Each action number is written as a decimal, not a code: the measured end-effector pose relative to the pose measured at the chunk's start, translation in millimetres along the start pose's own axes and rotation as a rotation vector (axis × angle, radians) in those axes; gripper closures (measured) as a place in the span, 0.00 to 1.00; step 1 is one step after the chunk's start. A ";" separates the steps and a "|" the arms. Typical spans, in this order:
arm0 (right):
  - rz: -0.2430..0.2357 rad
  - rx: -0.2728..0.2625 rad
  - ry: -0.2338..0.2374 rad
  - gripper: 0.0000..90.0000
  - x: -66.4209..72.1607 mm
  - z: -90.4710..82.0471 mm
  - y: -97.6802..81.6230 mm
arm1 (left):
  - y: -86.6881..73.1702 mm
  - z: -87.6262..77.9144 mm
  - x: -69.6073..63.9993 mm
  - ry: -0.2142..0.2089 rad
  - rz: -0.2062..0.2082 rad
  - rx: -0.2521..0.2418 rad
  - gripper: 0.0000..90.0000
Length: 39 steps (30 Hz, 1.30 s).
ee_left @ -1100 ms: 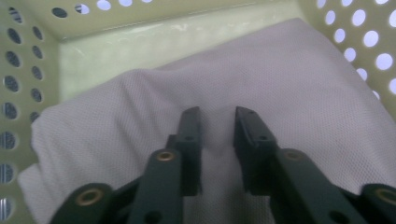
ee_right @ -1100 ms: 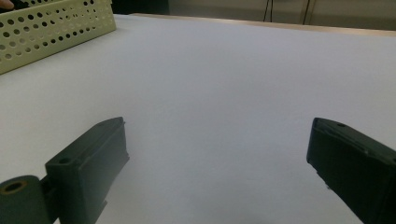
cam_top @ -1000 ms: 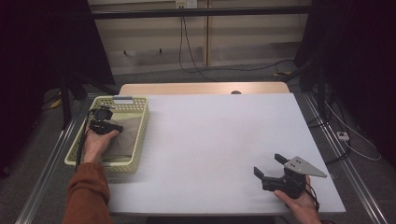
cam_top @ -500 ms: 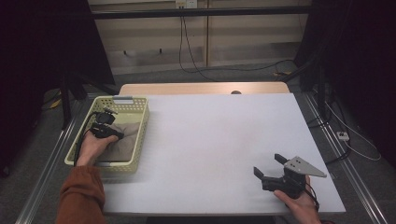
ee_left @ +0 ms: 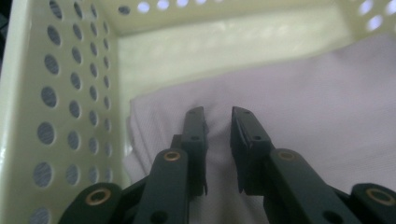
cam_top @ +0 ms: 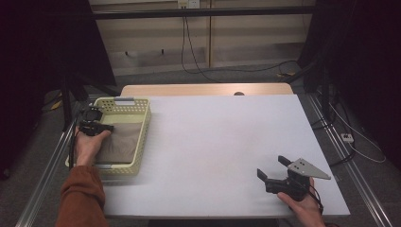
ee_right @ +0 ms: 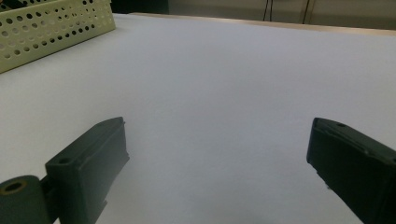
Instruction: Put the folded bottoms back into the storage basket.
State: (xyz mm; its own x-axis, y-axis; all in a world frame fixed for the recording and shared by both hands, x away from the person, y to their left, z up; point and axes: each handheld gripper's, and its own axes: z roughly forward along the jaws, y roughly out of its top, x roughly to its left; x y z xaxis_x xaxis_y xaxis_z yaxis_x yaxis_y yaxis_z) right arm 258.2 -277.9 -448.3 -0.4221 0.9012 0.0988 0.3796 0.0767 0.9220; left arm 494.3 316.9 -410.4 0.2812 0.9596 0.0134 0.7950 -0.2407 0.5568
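left gripper (ee_left: 218,122) down in basket (ee_left: 28,93), jaws pinching fold of cloth (ee_left: 327,107) between them, not lifted yet. right gripper (ee_right: 217,154) jaws wide open, idle over worktop (ee_right: 233,70).

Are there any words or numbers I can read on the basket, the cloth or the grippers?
None can be read.
Basket: plain pale yellow plastic with round holes, no label visible.
Folded cloth inside it: plain, no tag or print visible.
Left gripper and right gripper: black, no lettering visible.
Grey plate on the right gripper: blank.
Table: plain white.
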 end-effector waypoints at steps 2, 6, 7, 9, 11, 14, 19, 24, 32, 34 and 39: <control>-0.002 0.000 0.000 0.05 0.2 -0.2 0.1 | -0.3 4.9 -0.5 0.005 -0.003 0.008 0.84; -0.001 0.000 -0.001 0.05 0.3 -0.3 0.0 | 3.7 9.0 -1.9 0.009 0.004 0.029 0.83; -0.002 0.000 0.000 0.05 0.3 -0.2 0.0 | 3.6 10.0 -0.9 0.007 0.000 0.026 0.83; -0.005 0.000 0.003 0.05 0.3 -0.6 -0.1 | 2.5 12.6 0.7 -0.003 -0.020 0.004 0.83; -0.002 -0.001 0.003 0.05 0.3 -0.9 -0.2 | 2.3 13.9 -0.9 0.008 -0.003 -0.007 0.83; 0.000 0.000 0.004 0.05 -0.1 -0.3 -0.2 | 2.4 15.3 -2.3 0.013 -0.003 -0.026 0.83; 0.002 -0.001 0.005 0.05 -1.1 -0.4 -0.7 | 3.2 10.8 0.3 -0.028 -0.026 -0.030 0.80; 0.010 0.001 0.006 0.05 -2.4 -0.9 -1.1 | 3.6 -0.7 1.9 -0.055 -0.045 -0.069 0.74; 0.010 0.000 0.006 0.05 -2.5 -0.6 -1.1 | 2.1 -15.2 4.3 -0.066 -0.023 -0.146 0.62; 0.009 0.002 0.005 0.05 -2.5 -0.4 -1.0 | 2.2 -19.1 4.2 -0.073 -0.026 -0.163 0.55; 0.011 0.001 0.002 0.05 -1.5 0.2 -0.4 | 1.3 -30.6 3.7 -0.068 -0.020 -0.219 0.38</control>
State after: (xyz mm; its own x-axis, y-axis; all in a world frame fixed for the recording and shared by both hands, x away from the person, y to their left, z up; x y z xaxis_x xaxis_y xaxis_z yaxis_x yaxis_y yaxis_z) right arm 258.9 -279.2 -449.0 -0.4195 0.9011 0.1093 0.3850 0.0676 0.9204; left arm 479.9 324.6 -384.3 0.3083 0.9499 -0.0510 0.6673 -0.1777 0.7233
